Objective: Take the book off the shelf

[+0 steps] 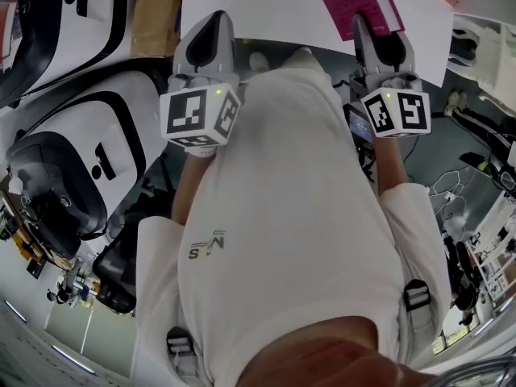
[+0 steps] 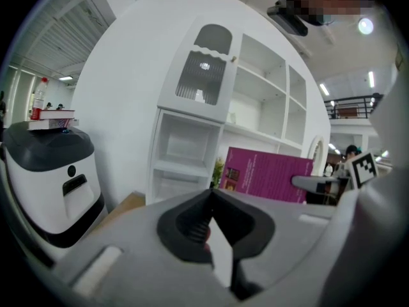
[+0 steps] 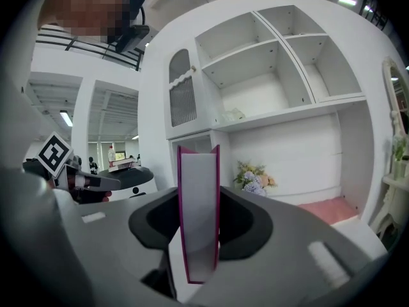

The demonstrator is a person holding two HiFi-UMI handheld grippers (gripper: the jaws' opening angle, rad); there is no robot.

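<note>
1. Book: magenta covers, white page block. It stands upright and edge-on between the jaws of the right gripper, out in front of the shelf unit and resting on no board. In the left gripper view its magenta cover shows broadside.
2. Right gripper: both jaws pinch the book, 1 against each cover. In the head view it sits at the right, with the book projecting beyond its tips.
3. Left gripper: jaws pressed together at the tips, nothing between them, held apart from the book.
4. Shelf unit: white, open compartments, plus 1 arched slatted door.
5. Flowers: small bunch in the lower compartment, behind the book.
6. Machine: white and black, to the left of the shelf unit, with a bottle on top.
</note>
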